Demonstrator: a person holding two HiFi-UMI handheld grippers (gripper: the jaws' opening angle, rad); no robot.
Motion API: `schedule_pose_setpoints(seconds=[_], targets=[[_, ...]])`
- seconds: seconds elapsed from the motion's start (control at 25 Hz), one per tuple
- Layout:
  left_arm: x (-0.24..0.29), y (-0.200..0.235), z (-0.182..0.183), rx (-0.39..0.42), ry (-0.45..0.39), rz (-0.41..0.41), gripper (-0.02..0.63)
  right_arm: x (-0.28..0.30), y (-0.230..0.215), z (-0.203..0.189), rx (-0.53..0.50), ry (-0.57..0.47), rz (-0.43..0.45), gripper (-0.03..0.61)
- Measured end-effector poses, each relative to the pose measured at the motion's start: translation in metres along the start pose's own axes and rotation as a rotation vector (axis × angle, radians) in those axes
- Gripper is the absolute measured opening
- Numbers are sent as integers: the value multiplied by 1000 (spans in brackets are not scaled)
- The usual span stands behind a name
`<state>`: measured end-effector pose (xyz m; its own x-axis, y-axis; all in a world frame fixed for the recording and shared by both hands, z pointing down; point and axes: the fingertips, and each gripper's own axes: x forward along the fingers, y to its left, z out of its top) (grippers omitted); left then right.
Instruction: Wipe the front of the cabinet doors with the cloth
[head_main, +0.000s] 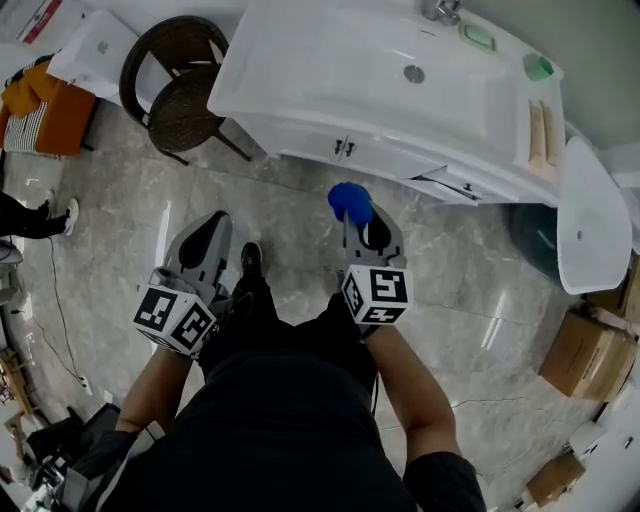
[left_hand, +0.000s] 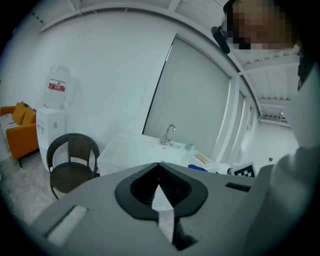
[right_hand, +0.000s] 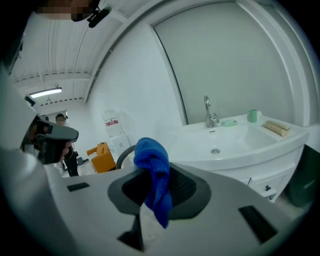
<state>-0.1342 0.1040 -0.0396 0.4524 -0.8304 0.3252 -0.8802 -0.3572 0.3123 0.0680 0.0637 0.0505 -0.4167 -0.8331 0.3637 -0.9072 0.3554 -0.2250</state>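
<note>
Head view, with both gripper views. A blue cloth (head_main: 349, 200) is being gripped between the closed fingers (right_hand: 186, 188) of the right gripper (head_main: 358, 222). The cloth is being bunched at the fingertips, at 12 o'clock from that gripper's marker cube. In the right gripper view, one end of the cloth (right_hand: 154, 162) is being pushed up above the fingers, while the other end is being left to hang down between them.

The left gripper (head_main: 214, 226) is being held just beside the right one, at its 9 o'clock, over the grey stone floor (head_main: 300, 240). In the left gripper view, the fingers (left_hand: 139, 191) of the left gripper (left_hand: 159, 172) are being pressed together at their tips, and nothing is being held between them.

The white cabinet doors (head_main: 300, 138) are being shown at 12 o'clock from both grippers, below the white basin (head_main: 330, 60) and its tap (head_main: 440, 10). The cloth is being kept near the doors but apart from them. In the right gripper view the doors (right_hand: 267, 184) are being seen at 4 o'clock from the cloth.

A dark wicker chair (head_main: 180, 90) is being shown at 10 o'clock from the left gripper, beside the cabinet. An orange seat (head_main: 50, 112) is being shown at the frame's 10 o'clock edge.
</note>
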Motion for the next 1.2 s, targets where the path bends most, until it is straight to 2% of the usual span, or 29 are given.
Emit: schedule_pose_setpoints(seconds=[0.16, 0.36, 0.52, 0.68, 0.84, 1.04, 1.2], targets=[[-6, 67, -17, -54, 30, -23, 0, 82, 49, -37, 38, 49, -44, 67], [-6, 141, -34, 36, 108, -124, 0, 190, 106, -84, 81, 80, -116, 67], [9, 176, -64, 8, 169, -137, 0, 262, 130, -130, 94, 115, -104, 67], [29, 177, -100, -21, 214, -141, 0, 334, 128, -171, 67, 111, -82, 67], [43, 177, -145, -44, 289, -155, 0, 382, 117, -195, 22, 100, -84, 67], [65, 161, -186, 62, 363, -241, 0, 379, 87, -194, -21, 60, -93, 67], [89, 135, -201, 62, 372, -289, 0, 349, 32, -197, 5, 66, -164, 67]])
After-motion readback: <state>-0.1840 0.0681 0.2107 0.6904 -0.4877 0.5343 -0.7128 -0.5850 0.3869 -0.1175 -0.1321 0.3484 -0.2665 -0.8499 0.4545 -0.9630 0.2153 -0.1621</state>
